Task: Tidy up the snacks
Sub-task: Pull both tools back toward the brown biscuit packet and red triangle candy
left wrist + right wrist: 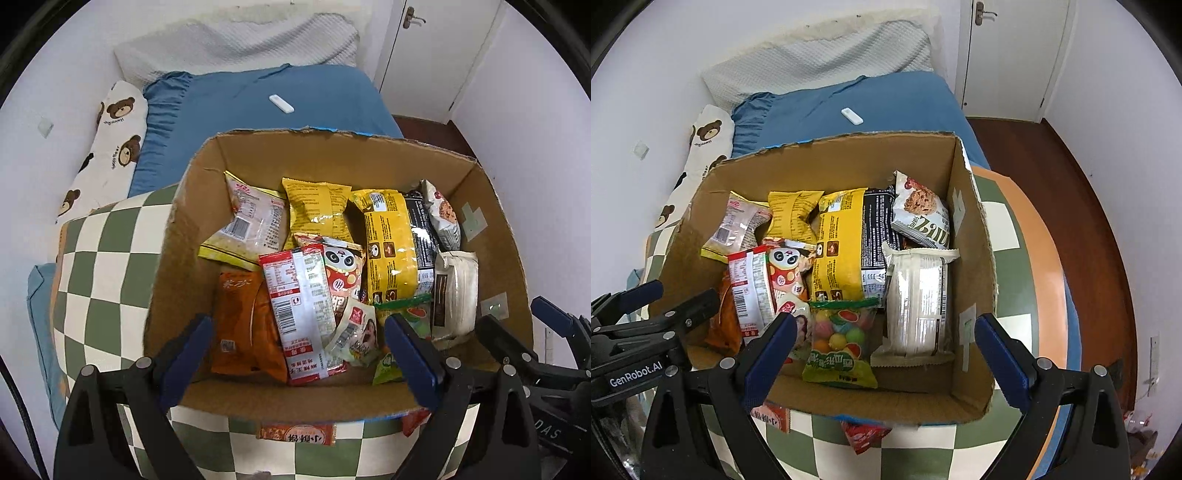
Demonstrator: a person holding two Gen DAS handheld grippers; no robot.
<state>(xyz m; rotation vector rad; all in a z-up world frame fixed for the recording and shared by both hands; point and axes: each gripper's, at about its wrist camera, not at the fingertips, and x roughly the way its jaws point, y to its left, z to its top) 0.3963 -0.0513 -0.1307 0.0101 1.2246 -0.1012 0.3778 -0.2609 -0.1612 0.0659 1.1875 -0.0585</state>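
Nearest the cameras, two small packets lie outside the cardboard box (975,258) on the checkered cushion (96,266): an orange-labelled sachet (295,435) against the box's near wall and a red wrapper (866,435) beside it. Both tools hang above the near rim, the left tool (297,354) and the right tool (884,354) each spread wide with nothing between the pads. The likely step is fetching those strays. Come down flat over the red wrapper, pinch it at the crimped edge, and lift clear of the rim before dropping it. Inside, the candy bag (842,343) and white pack (918,306) sit nearest, with the yellow bags behind; the bare cardboard floor at the front looks like the best landing spot.
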